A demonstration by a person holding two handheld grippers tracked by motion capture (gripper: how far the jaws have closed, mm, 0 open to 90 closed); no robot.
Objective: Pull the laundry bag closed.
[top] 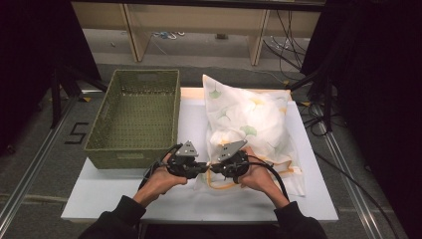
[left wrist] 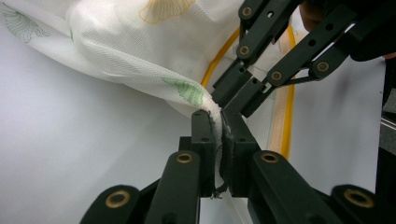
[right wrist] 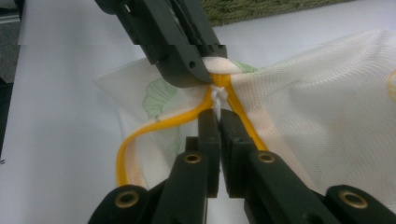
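Observation:
A white mesh bag (top: 249,119) printed with green and yellow leaves lies stuffed on the white table (top: 114,194), its yellow-trimmed opening at the near end. My left gripper (top: 204,167) is shut on the bag's white fabric edge (left wrist: 215,122). My right gripper (top: 214,168) meets it tip to tip from the right. In the right gripper view, my right gripper (right wrist: 218,114) is shut on a small white tab where the two yellow bands (right wrist: 154,126) join, and the left gripper's jaws come in from above. A hand holds each gripper.
A green woven basket (top: 137,114) stands empty on the table's left half, right behind the left hand. Bare table lies along the near edge. Black cables (top: 276,172) trail from the grippers over the bag's near corner. Dark curtains flank both sides.

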